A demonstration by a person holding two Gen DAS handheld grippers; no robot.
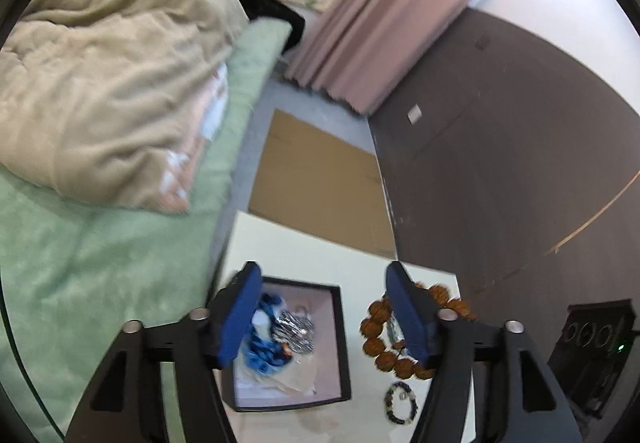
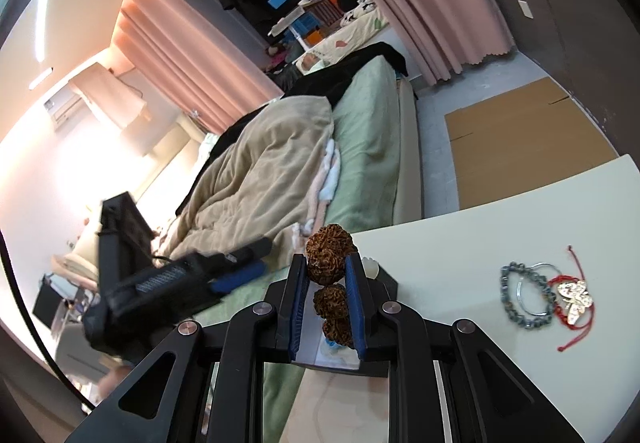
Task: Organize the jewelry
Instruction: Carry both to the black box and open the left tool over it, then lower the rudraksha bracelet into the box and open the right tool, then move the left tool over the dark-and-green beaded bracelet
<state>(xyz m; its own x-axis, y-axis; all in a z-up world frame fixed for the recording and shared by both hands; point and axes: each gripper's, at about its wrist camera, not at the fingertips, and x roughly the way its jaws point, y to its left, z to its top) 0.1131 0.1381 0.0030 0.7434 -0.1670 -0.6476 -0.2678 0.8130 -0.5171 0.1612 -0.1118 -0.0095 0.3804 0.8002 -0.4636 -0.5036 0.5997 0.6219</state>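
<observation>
A black-rimmed jewelry box (image 1: 343, 343) lies on the white table (image 1: 304, 251), holding blue beads (image 1: 262, 353) and a silver piece (image 1: 295, 329). My left gripper (image 1: 324, 317) is open above the box, empty. A brown bead bracelet (image 1: 376, 327) sits right of the box, partly behind the right finger. A small dark bead bracelet (image 1: 401, 403) lies below it. In the right wrist view my right gripper (image 2: 326, 267) is shut on the brown bead bracelet (image 2: 330, 247), holding it above the box (image 2: 390, 285). A grey bead bracelet (image 2: 516, 299), a silver ring bangle (image 2: 520, 293) and a red cord butterfly piece (image 2: 574, 295) lie on the table (image 2: 460, 243) to the right.
A bed with a green sheet (image 1: 80, 263) and beige blanket (image 1: 104, 91) borders the table on the left. Flat cardboard (image 1: 316, 179) lies on the floor beyond. A dark wall (image 1: 500, 143) and pink curtain (image 1: 380, 15) stand behind. The left gripper body (image 2: 160, 283) shows at left.
</observation>
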